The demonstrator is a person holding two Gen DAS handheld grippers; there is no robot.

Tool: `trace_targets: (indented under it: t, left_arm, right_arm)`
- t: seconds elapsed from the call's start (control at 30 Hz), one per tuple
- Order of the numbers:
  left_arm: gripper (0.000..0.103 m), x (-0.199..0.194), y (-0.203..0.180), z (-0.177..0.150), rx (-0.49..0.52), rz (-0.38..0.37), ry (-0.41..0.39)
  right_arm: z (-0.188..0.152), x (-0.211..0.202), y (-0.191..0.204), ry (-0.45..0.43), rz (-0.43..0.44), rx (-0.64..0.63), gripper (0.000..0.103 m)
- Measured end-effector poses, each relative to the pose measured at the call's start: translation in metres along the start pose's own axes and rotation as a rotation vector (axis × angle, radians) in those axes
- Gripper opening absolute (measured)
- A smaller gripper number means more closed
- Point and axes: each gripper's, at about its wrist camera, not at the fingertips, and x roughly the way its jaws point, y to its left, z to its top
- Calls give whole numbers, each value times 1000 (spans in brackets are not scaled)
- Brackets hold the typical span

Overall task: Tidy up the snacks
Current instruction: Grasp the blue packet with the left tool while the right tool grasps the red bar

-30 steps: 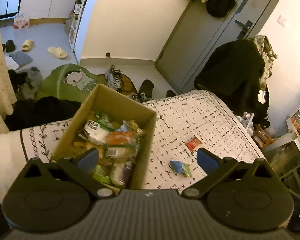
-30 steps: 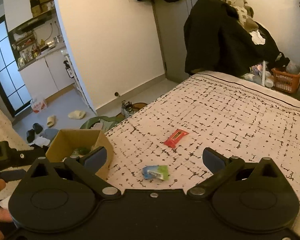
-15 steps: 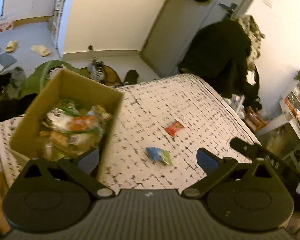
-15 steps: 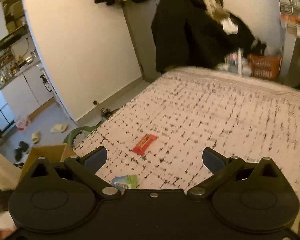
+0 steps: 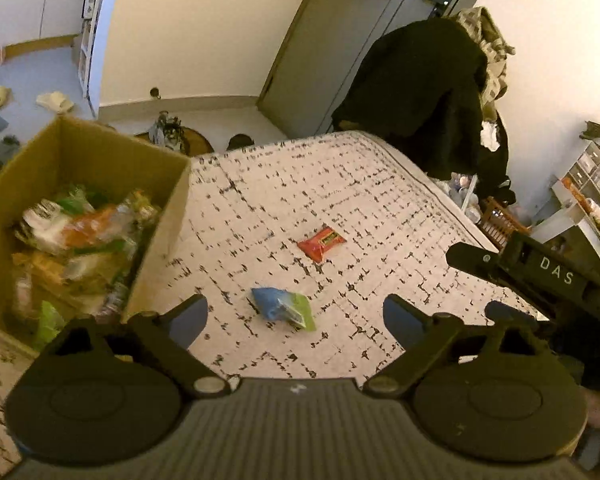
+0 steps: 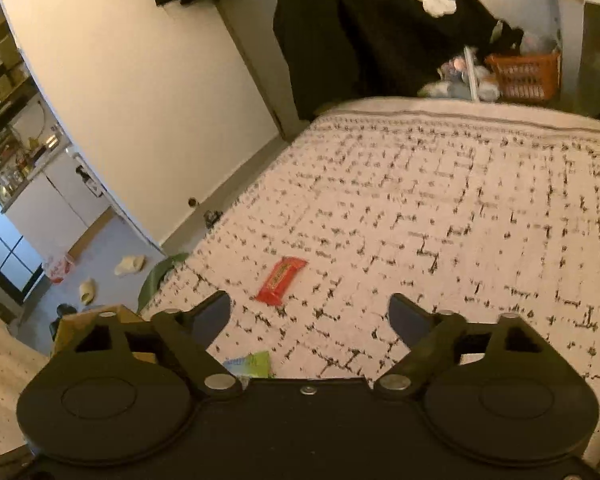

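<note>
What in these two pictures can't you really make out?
- Snacks in the cardboard box: left view, motion-blurred, so none can be named.
- Blue-green packet: right view, mostly hidden behind the gripper body.
- Red packet: label too small to read.
- Cardboard box, right view: only a corner shows.

— What did your left gripper (image 5: 295,318) look like?
— Black arms, round housings, ribbed grey body, blue pads, silver pivot screws.
— And your right gripper (image 6: 310,316)?
— The same build, with white "DAS" lettering on its side.

Matt cardboard box (image 5: 168,216), glossy plastic wrappers (image 5: 321,242)
</note>
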Motion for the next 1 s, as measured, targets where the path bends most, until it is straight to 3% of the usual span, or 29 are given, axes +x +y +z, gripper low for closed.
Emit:
trace_targets:
  t: [0.13, 0.37, 0.6, 0.7, 0.77, 0.8, 0.83, 1.0]
  left_arm:
    - [72, 29, -2, -5, -24, 24, 42]
    - [70, 69, 2, -11, -58, 61, 72]
    - [65, 109, 10, -14, -94, 80, 132]
    - [65, 117, 7, -15, -81, 89, 114]
    - [52, 122, 3, -15, -66, 103, 101]
    - [28, 124, 0, -15, -41, 130, 96]
    - [23, 126, -1, -16, -13, 150, 102]
    - [19, 126, 5, -10, -6, 113, 95]
  right_arm:
    - [-3, 9, 4, 29, 14, -20, 76]
    - [-1, 34, 15, 80, 29, -85, 70]
    - [-3, 58, 10, 135, 76, -50, 69]
    - [-5, 72, 11, 151, 73, -68, 69]
    - [-3, 82, 9, 149, 79, -55, 69]
    - [-1, 86, 9, 149, 82, -45, 69]
    - [-1, 90, 8, 145, 88, -38, 69]
    - [-1, 109, 9, 126, 113, -20, 69]
